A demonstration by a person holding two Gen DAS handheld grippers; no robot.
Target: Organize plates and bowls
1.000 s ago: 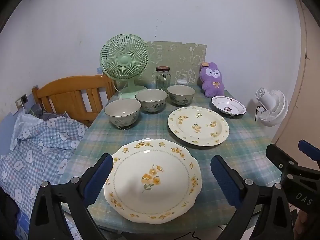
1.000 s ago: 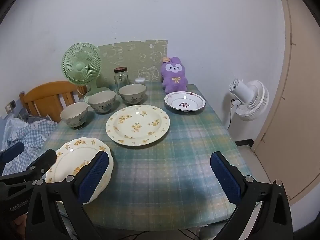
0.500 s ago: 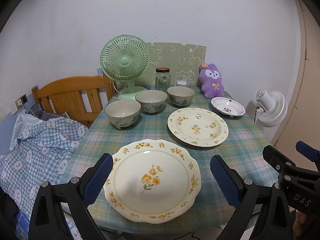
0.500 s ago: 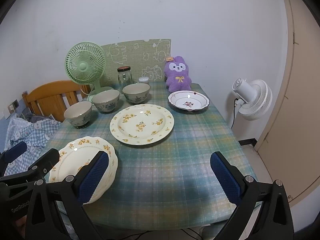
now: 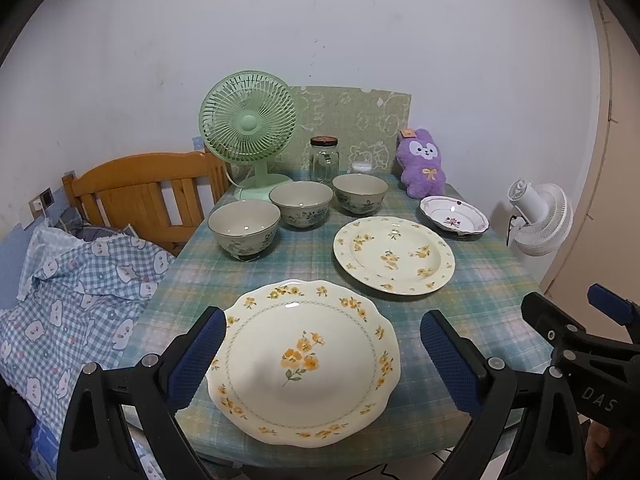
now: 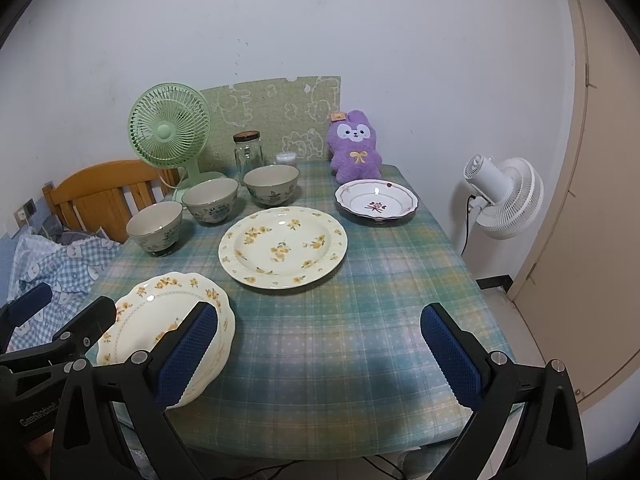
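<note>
I judge nothing organized yet: my left gripper and right gripper both gape empty at the near edge, the scalloped yellow-flowered plate, round floral plate, three ceramic bowls and small red-patterned dish all lying separate on the plaid-clothed table.

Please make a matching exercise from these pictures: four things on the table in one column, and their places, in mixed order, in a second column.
Things:
1. scalloped cream plate with yellow flowers
2. small white dish with dark red flower
3. purple plush rabbit
4. green plastic table fan

Places:
A. back left corner of the checked tablecloth
B. near edge, before the left hand-held gripper
C. back right, against the wall
D. right side, just in front of the plush

Pairs: 1-B, 2-D, 3-C, 4-A
</note>
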